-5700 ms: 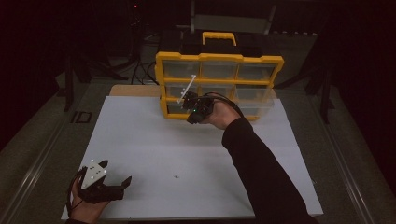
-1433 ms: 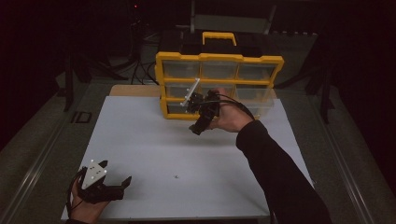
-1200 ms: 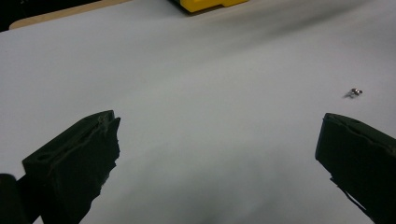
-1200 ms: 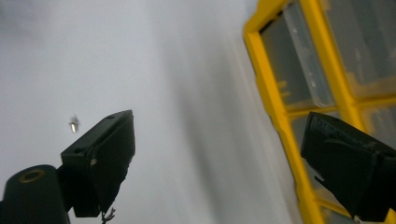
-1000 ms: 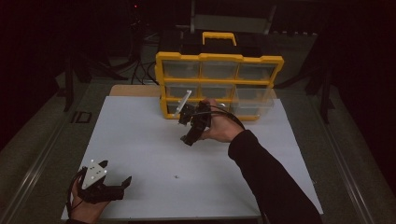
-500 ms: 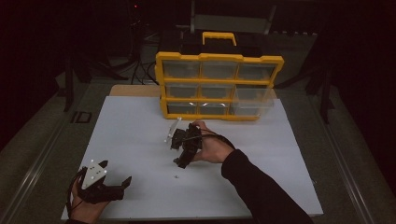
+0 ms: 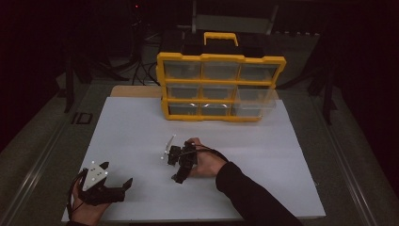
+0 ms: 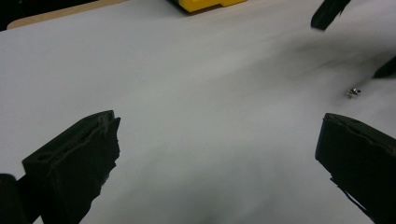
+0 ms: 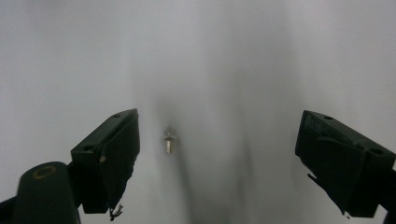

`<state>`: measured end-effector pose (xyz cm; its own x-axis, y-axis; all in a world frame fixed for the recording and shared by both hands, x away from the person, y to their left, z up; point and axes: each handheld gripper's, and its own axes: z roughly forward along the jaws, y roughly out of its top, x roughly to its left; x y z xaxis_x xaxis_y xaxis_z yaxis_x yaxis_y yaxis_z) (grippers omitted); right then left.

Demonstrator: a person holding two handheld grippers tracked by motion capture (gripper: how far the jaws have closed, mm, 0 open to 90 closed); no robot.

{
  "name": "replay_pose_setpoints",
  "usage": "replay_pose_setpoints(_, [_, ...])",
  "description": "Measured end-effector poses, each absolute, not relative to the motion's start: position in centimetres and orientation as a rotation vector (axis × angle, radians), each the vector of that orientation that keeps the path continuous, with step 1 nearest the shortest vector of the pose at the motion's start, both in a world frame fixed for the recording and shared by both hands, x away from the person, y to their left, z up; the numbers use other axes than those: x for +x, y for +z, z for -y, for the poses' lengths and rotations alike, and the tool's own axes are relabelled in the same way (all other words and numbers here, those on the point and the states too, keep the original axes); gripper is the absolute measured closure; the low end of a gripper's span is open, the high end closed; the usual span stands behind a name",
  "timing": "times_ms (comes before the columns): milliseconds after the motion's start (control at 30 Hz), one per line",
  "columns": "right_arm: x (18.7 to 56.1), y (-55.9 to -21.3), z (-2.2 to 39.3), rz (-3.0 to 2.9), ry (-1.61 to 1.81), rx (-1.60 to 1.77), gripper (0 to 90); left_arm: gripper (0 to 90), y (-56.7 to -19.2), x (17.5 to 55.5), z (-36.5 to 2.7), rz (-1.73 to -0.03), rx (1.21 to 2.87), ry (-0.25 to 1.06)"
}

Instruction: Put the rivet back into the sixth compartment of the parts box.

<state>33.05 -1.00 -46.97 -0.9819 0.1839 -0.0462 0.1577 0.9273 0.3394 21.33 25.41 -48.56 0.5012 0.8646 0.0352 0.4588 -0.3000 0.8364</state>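
Observation:
A small metal screw lies on the white table top. My right gripper hovers close over it with jaws wide open; the screw sits just inside the left jaw, touching neither. In the high view the right gripper points down at the near middle of the table. My left gripper rests open and holds nothing at the near left corner. The left gripper view looks past its own spread jaws to the same screw and the right gripper above it.
A yellow organizer with clear drawers stands upright at the far middle of the table. Its lower right drawer sticks out toward me. A wide stretch of white surface separates it from both grippers.
My right gripper left the organizer's front and came toward me and down, ending low over the screw at the near middle. The left gripper has stayed put.

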Motion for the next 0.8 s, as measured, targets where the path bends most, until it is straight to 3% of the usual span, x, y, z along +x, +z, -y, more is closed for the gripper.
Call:
replay_pose_setpoints(233, [32.9, -49.0, 0.4, -3.065, 0.481, 0.257, 21.5, 0.4, -48.6, 21.3, -25.4, -1.09, 1.934, 0.633])
replay_pose_setpoints(333, [32.7, -49.4, 0.3, -3.092, 0.454, 0.259, 33.0, 0.4, -48.6, 21.3, -25.4, -1.09, 1.935, 0.634])
replay_pose_setpoints(433, [32.6, -49.0, 0.3, -3.1, 0.437, 0.256, 53.9, 0.4, -48.6, 21.3, -25.4, -1.091, 1.937, 0.633])
replay_pose_setpoints(667, [31.8, -48.8, 0.0, -3.116, 0.364, 0.19, 78.1, 0.4, -48.6, 21.3, -25.4, -1.091, 1.934, 0.632])
replay_pose_setpoints(800, [31.6, -48.7, -0.2, -3.12, 0.343, 0.164, 82.5, 0.4, -48.6, 21.3, -25.4, -1.09, 1.936, 0.632])
